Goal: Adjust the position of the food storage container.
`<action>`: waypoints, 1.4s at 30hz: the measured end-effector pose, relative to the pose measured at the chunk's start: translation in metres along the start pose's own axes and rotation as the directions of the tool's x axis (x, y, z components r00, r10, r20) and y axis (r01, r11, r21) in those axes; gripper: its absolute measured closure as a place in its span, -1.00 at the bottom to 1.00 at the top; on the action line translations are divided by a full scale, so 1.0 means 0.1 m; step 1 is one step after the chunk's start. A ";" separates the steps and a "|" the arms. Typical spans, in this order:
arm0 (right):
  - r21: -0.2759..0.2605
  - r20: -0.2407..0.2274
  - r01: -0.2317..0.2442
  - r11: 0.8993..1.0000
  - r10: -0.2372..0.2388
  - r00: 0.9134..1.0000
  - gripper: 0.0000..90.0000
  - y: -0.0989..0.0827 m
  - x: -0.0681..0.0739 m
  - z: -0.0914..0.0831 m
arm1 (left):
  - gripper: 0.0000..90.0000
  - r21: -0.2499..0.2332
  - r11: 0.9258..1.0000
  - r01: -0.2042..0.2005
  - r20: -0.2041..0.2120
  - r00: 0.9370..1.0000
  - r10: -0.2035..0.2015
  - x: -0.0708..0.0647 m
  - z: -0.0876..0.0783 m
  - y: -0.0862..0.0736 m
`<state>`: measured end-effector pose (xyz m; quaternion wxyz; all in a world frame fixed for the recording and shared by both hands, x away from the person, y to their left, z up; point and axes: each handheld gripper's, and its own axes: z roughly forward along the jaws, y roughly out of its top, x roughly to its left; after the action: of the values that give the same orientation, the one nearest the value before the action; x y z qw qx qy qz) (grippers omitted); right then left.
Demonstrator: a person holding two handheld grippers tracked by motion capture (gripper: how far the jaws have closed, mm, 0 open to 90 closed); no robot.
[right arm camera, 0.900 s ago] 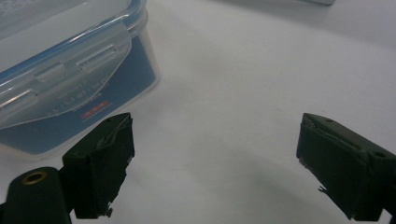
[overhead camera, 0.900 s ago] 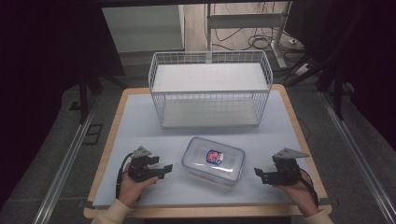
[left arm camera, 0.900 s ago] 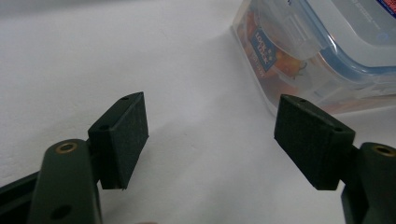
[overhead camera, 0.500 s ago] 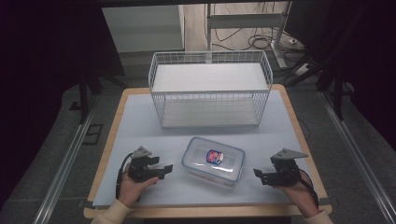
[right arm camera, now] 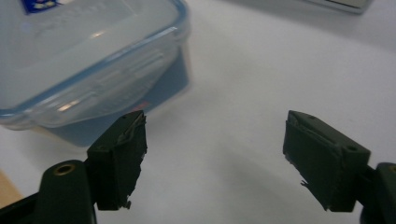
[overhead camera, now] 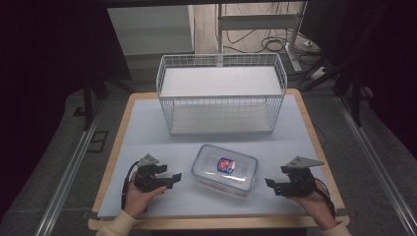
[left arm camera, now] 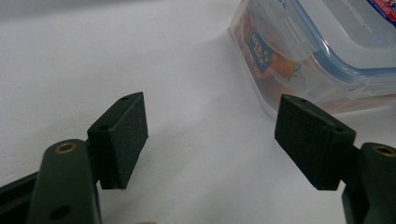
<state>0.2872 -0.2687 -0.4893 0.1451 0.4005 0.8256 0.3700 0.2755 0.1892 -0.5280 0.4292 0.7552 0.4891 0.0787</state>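
Observation:
A clear plastic food container (overhead camera: 225,169) with a blue-rimmed snap lid and a red-and-blue sticker lies on the white mat near the table's front. My left gripper (overhead camera: 173,179) rests on the mat to its left, jaws pointing at it, open and empty. My right gripper (overhead camera: 269,184) sits to its right, also open and empty, pointing back at the box. In the left gripper view the open left gripper (left arm camera: 210,126) has the container (left arm camera: 327,51) ahead at the upper right. The right gripper (right arm camera: 215,140) shows the container (right arm camera: 88,60) at the upper left, close to its left jaw.
A white wire basket (overhead camera: 221,105) stands empty at the back of the mat (overhead camera: 147,132), behind the container. The wooden table edge (overhead camera: 216,223) runs along the front. Dark floor and metal rails flank the table.

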 end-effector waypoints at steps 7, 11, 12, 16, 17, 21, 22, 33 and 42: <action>-0.005 -0.051 0.021 1.000 -0.021 0.998 -0.39 0.07 0.11 -0.05 | -0.44 0.007 1.000 0.004 -0.006 1.000 -0.004 0.01 0.01 0.00; -0.025 -0.073 0.032 0.999 -0.034 0.997 -0.34 0.12 0.18 -0.12 | -0.44 0.008 1.000 0.008 -0.013 1.000 -0.008 0.00 0.01 0.00; -0.029 -0.081 0.029 0.999 -0.032 0.996 -0.33 0.14 0.20 -0.14 | -0.44 0.006 1.000 0.012 -0.015 1.000 -0.011 0.00 0.01 0.00; -0.052 -0.123 0.037 0.998 -0.043 0.991 -0.25 0.19 0.29 -0.17 | -0.44 0.002 1.000 0.016 -0.016 1.000 -0.016 0.01 0.00 0.00; -0.054 -0.137 0.039 0.998 -0.047 0.990 -0.19 0.20 0.33 -0.17 | -0.44 0.002 1.000 0.016 -0.015 1.000 -0.016 0.01 0.00 0.00; -0.062 -0.189 0.074 0.995 -0.084 0.978 0.09 0.25 0.47 -0.16 | -0.44 0.006 1.000 0.017 -0.014 1.000 -0.017 0.00 0.01 0.00; -0.061 -0.195 0.082 0.995 -0.092 0.977 0.15 0.26 0.50 -0.15 | -0.44 0.007 1.000 0.016 -0.012 1.000 -0.016 0.00 0.01 0.00; -0.029 -0.299 0.185 0.982 -0.185 0.936 0.98 0.30 0.86 0.07 | -0.44 0.012 1.000 0.019 -0.011 1.000 -0.019 0.01 0.02 -0.01; 0.026 -0.334 0.262 0.965 -0.238 0.912 1.00 0.19 1.05 0.24 | -0.44 0.016 1.000 0.021 -0.009 1.000 -0.021 0.02 0.02 -0.01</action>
<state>0.2436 -0.1683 -0.4866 0.0376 0.2293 0.8951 0.3805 0.2770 0.1896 -0.5305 0.4218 0.7530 0.4996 0.0739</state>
